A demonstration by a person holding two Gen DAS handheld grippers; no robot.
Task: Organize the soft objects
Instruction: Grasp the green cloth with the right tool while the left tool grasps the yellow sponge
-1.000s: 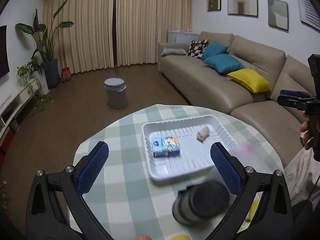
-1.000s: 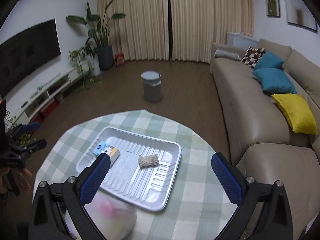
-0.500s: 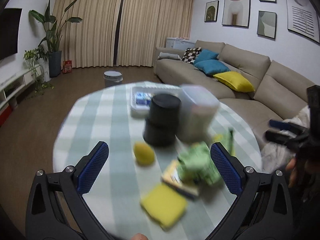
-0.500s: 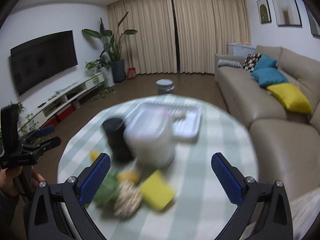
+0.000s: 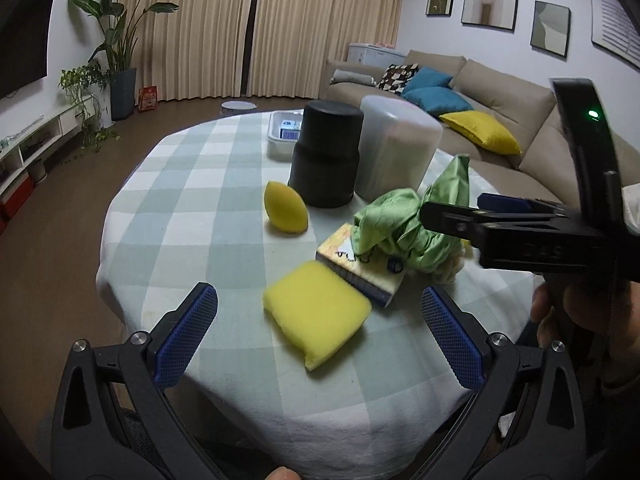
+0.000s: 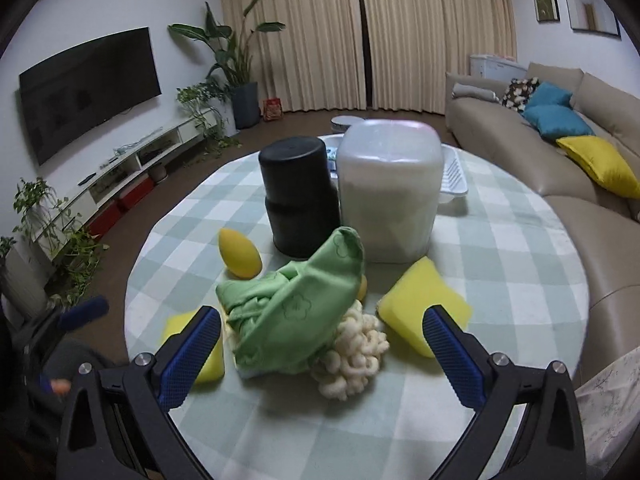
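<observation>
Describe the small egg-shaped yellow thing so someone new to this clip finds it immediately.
Start at the round table with the checked cloth and find the tall black canister near its middle. Just left of the canister's base, apart from the pile of soft things, sits the yellow teardrop sponge. Unlike the flat square yellow sponge nearer the camera, it is rounded with a pointed tip.

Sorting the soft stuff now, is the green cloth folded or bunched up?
Bunched up. The green cloth lies crumpled in a heap, draped over the white fluffy piece.
</observation>
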